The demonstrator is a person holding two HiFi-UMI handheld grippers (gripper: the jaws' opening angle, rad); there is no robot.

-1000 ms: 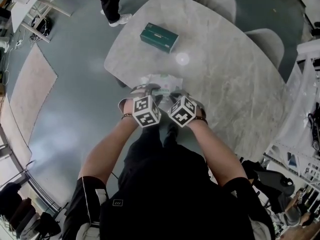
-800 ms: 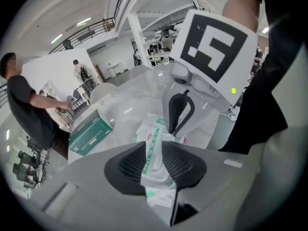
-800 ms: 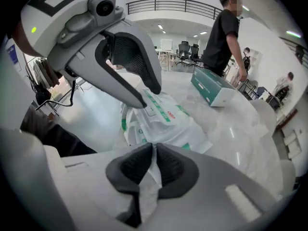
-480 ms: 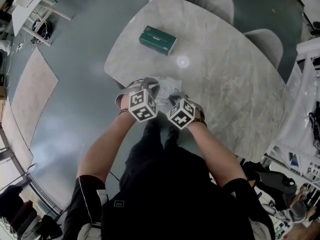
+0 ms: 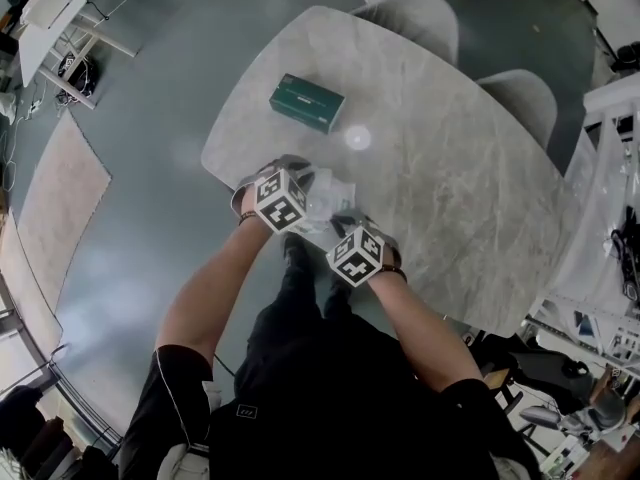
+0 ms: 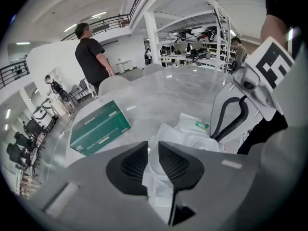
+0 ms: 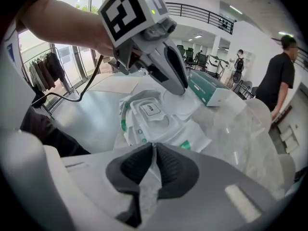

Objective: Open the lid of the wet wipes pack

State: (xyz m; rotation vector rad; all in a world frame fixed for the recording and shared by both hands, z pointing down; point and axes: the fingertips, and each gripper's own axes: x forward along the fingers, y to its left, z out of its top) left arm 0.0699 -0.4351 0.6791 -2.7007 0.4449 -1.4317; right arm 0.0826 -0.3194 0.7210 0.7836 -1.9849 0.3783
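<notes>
The white wet wipes pack [image 5: 325,196] lies near the table's front edge, between my two grippers. In the right gripper view its hard lid [image 7: 179,104] is swung back, baring the seal marked OPEN [image 7: 150,109]. My left gripper [image 5: 306,188] grips that lid's edge [image 6: 156,186]. Its jaws are opening, with the white lid still between the pads [image 6: 177,163]. The left gripper's fingertips [image 7: 177,86] show over the lid in the right gripper view. My right gripper [image 7: 153,165] is shut on the pack's near wrapper edge [image 7: 149,186], and it also shows in the left gripper view [image 6: 217,134].
A dark green box [image 5: 306,102] lies farther back on the grey marble table [image 5: 450,168]. Two grey chairs [image 5: 415,13] [image 5: 520,93] stand at the far side. A person in black [image 6: 91,52] stands beyond the table. The table's edge runs right below the pack.
My left gripper has moved up and to the left, away from the right gripper, drawing the lid with it. The right gripper has stayed on the pack. The person at the far side has walked off.
</notes>
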